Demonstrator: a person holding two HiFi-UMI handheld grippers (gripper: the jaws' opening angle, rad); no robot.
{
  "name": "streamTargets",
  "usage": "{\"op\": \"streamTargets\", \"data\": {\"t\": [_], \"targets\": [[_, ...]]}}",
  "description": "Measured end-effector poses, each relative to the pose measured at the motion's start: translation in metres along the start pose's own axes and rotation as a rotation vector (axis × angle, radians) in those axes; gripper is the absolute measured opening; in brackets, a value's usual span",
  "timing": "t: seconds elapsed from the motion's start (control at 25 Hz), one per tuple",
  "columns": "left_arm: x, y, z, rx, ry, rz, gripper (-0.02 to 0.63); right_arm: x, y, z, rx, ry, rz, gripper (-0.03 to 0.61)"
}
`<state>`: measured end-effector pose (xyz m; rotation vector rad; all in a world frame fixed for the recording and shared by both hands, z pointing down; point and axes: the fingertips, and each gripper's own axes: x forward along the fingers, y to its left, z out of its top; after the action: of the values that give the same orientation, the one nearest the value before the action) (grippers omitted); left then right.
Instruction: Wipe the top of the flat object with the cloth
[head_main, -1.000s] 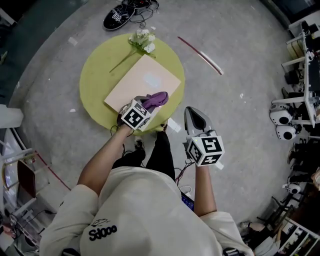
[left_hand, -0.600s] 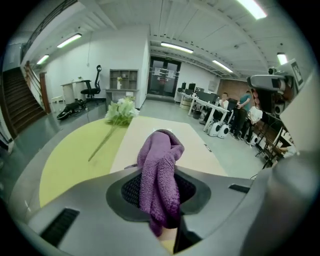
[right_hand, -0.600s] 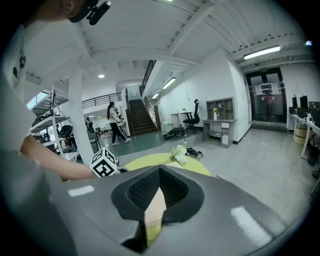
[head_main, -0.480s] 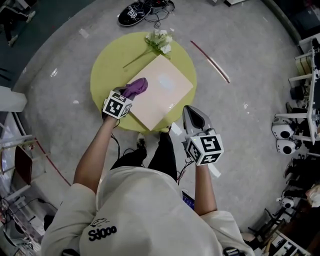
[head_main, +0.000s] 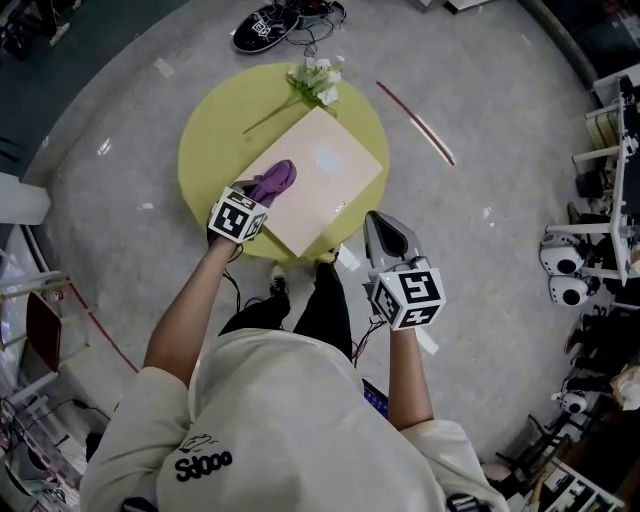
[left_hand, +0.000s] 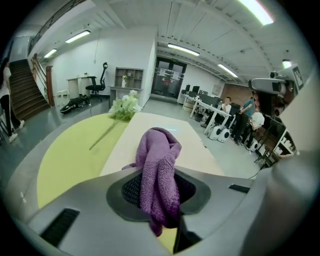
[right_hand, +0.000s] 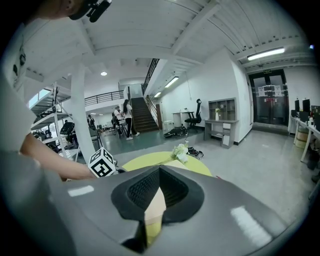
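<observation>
A beige flat board (head_main: 325, 175) lies on a round yellow-green table (head_main: 215, 150). My left gripper (head_main: 258, 198) is shut on a purple cloth (head_main: 274, 180), which rests on the board's left edge. In the left gripper view the cloth (left_hand: 159, 160) bulges out from between the jaws over the board (left_hand: 170, 132). My right gripper (head_main: 379, 224) hovers shut and empty off the table's near right rim, clear of the board. Through its jaws a sliver of the board (right_hand: 155, 206) shows.
White flowers (head_main: 316, 80) with a long stem lie at the table's far side, just beyond the board. A black shoe (head_main: 258, 26) and cables sit on the floor behind. A red-and-white stick (head_main: 415, 122) lies on the floor to the right. Shelving and equipment stand at the right edge.
The left gripper dragged the cloth from the board's near corner to its left edge, then nudged slightly inward. The right gripper has held still.
</observation>
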<state>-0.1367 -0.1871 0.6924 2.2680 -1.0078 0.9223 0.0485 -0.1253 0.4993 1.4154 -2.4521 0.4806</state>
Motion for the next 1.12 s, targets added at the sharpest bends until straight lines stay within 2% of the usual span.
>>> {"op": "streamTargets", "data": {"t": [0.4, 0.6, 0.92, 1.12], "targets": [[0.011, -0.116, -0.018, 0.104, 0.033, -0.242, 0.089, -0.010, -0.005, -0.007, 0.025, 0.005, -0.013, 0.009], [0.003, -0.152, -0.034, 0.231, 0.068, -0.339, 0.089, 0.002, 0.006, -0.011, 0.019, 0.023, 0.024, 0.009], [-0.014, -0.146, -0.054, 0.277, 0.077, -0.388, 0.086, 0.038, 0.036, -0.012, -0.019, 0.062, 0.109, 0.008], [-0.019, -0.099, -0.052, 0.195, 0.048, -0.318, 0.086, 0.057, 0.045, -0.004, -0.033, 0.063, 0.142, 0.009]]}}
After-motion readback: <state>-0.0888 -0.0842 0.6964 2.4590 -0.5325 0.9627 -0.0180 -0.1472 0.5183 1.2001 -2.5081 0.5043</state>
